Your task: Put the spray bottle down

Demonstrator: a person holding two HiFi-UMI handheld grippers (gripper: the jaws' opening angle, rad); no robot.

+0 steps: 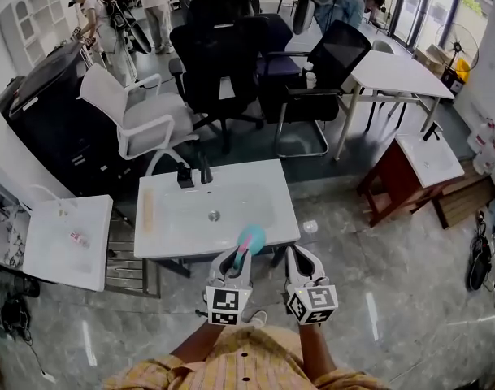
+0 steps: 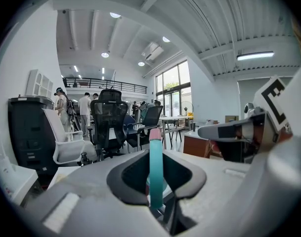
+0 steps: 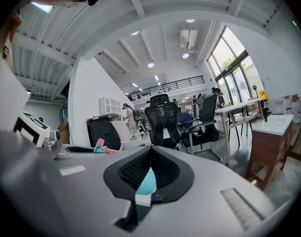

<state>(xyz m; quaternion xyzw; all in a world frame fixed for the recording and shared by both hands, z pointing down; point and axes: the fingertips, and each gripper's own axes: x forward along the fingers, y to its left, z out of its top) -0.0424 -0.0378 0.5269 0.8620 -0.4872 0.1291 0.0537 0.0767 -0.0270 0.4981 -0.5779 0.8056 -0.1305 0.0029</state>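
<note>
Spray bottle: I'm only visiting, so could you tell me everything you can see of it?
The spray bottle is teal with a pink top and looks like plastic. The left gripper is shut on it, and it sticks out past the jaws, over the near edge of the white washbasin. In the left gripper view it is a narrow upright teal strip with a pink tip. Nothing else seems to touch it.

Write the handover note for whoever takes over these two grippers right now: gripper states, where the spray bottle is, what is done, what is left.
Left gripper: jaws shut on the teal plastic spray bottle with pink parts, held at the front edge of the white washbasin counter.
Right gripper: jaws together, carrying nothing I can identify, beside the left one.
Done: bottle is in grasp.
Left: set it down, probably on the counter, then open the left jaws.
</note>
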